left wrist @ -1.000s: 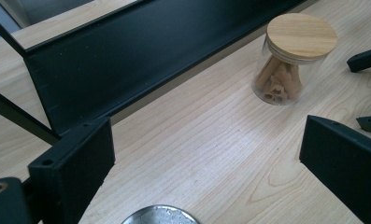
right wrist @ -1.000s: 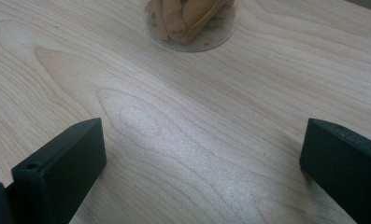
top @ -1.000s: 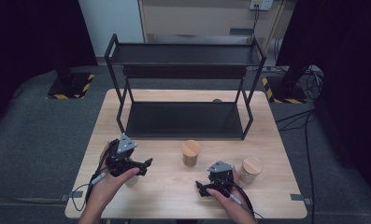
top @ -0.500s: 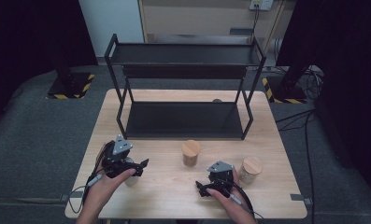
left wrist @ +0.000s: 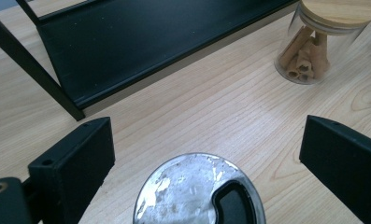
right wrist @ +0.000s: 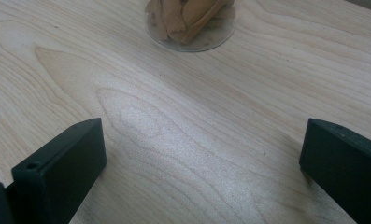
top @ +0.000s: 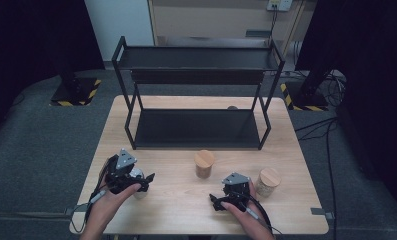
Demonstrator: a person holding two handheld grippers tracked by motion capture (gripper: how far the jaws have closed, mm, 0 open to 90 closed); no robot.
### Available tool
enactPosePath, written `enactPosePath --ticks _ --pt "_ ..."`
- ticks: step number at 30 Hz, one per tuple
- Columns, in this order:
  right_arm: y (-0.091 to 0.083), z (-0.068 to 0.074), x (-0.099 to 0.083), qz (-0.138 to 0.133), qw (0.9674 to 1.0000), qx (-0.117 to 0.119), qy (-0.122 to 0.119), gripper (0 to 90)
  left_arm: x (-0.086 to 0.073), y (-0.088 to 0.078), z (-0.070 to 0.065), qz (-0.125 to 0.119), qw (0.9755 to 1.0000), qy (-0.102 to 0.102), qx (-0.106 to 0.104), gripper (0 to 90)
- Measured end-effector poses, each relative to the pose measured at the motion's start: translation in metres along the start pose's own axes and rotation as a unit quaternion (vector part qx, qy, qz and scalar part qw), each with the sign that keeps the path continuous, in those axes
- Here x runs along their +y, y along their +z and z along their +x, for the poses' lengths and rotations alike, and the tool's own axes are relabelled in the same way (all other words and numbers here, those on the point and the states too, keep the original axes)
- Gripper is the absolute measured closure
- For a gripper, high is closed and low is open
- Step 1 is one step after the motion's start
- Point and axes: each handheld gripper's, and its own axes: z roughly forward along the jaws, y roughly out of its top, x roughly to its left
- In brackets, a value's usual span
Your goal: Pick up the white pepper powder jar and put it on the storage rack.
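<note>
- The left gripper hangs over a metal can near the counter's front-left corner, with its jaws wide, one to each side of the lid and neither touching.
- In the high view the can sits just under the left gripper, well apart from the two jars.
- The step in hand looks like closing on the can. To do it well, lower the jaws past the lid rim so they meet the wall, not the edge.
- Centre the can between the jaws first; it sits slightly toward the left jaw now, so an uneven close could push it sideways.
- Close slowly: the wall is probably thin and smooth, so it may slip or dent.
- The can's lid is round, shiny and scuffed, with a dark curved opening near one edge; its wall is hidden from the left gripper view.
- The right gripper is low over bare wood, jaws wide and empty, facing a jar of brown sticks.
- A black rack stands behind, both shelves bare.
</note>
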Motion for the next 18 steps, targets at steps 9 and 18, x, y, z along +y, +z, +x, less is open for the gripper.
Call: enactPosePath --ticks 9,18 --pt "0.0 0.0 0.0 0.0 1.0 0.0 0.0 0.6 -0.0086 -0.0009 0.0005 0.001 1.0 -0.007 0.004 2.2" --pt "0.0 0.0 -0.0001 0.0 1.0 0.0 0.0 0.7 -0.0101 -0.0017 -0.0033 0.002 1.0 0.0 0.008 2.1"
